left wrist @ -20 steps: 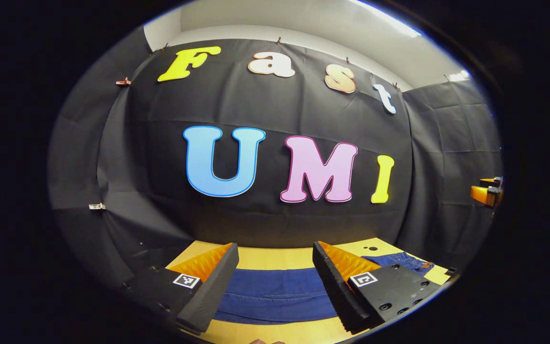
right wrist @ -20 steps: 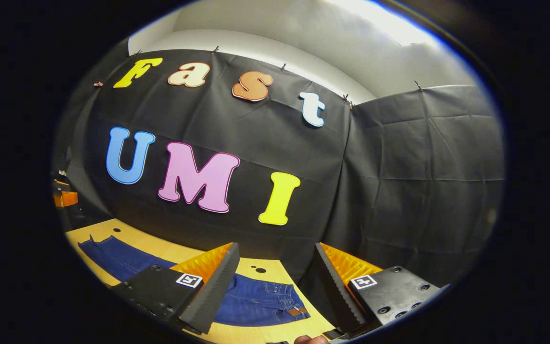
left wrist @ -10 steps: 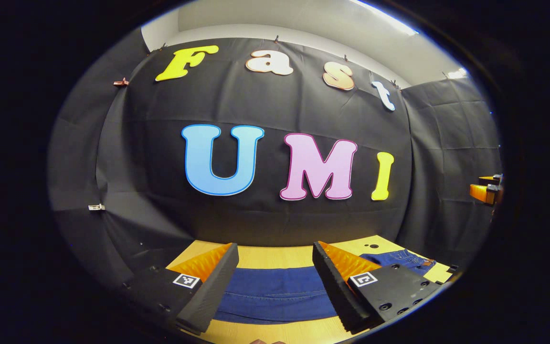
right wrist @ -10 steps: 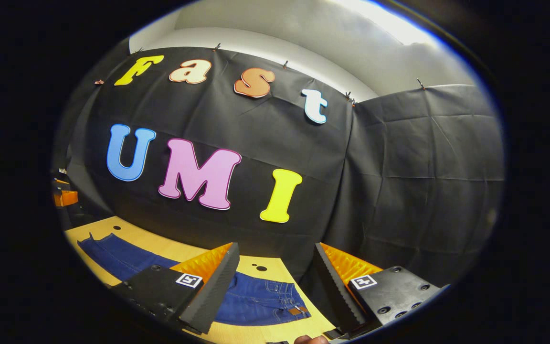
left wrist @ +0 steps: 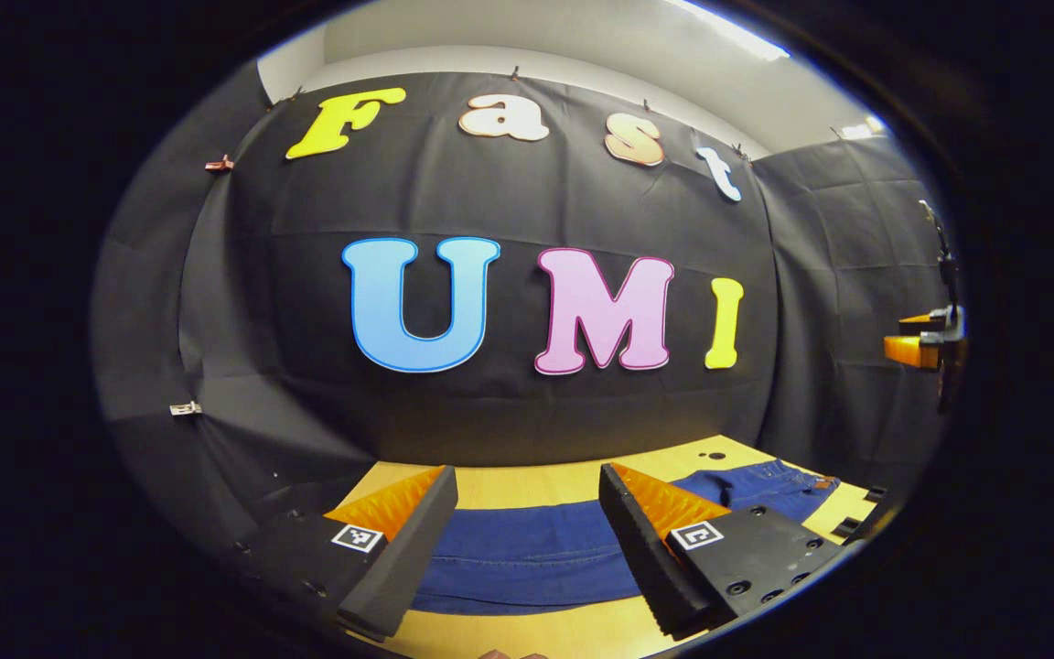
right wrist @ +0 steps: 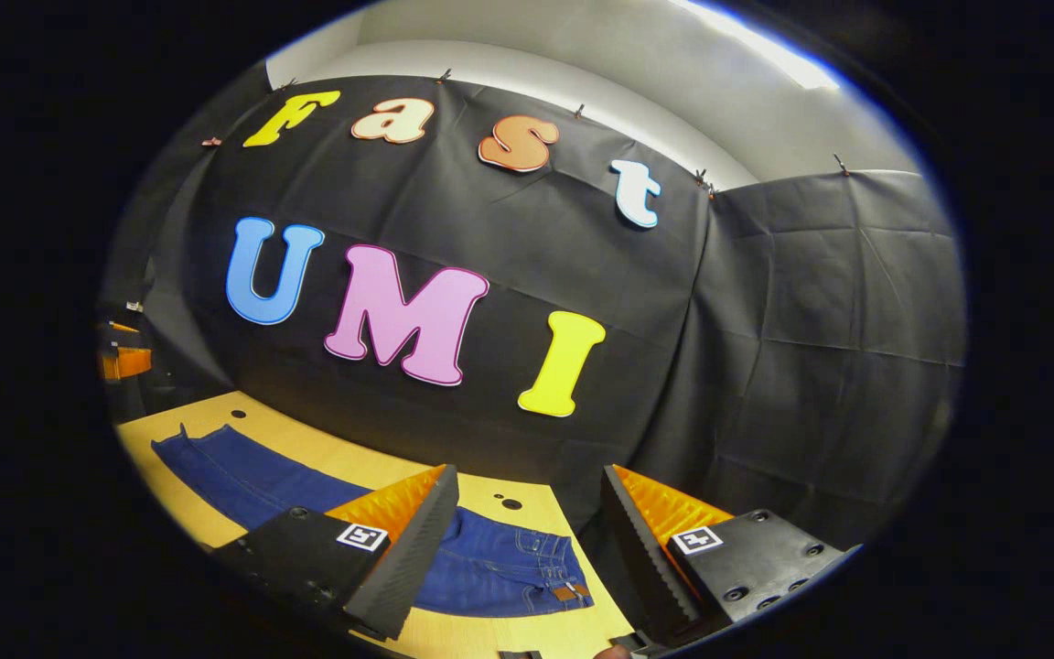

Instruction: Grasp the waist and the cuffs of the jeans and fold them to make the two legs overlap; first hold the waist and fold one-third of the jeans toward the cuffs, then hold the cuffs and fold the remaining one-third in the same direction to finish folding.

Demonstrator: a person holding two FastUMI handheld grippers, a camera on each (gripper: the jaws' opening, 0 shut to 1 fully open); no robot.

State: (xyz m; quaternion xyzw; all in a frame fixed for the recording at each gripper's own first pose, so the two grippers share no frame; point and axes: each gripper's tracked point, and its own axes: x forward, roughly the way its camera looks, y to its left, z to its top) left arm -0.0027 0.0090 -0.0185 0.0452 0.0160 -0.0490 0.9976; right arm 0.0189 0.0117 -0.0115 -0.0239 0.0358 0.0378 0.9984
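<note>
We see one pair of jeans (left wrist: 536, 554) flat along the wooden table (left wrist: 527, 490), waist (right wrist: 527, 572) at the right end, black cloth wall (left wrist: 490, 403) close behind. Two claws — left gripper (left wrist: 527, 549) and right gripper (right wrist: 527, 558) — both spread wide, holding nothing, above the denim.

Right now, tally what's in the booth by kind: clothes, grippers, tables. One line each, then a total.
Jeans: 1, lying flat on the table
Grippers: 2, the left gripper and the right gripper, both open above the jeans
Table: 1, yellow wood
Total: 4
</note>
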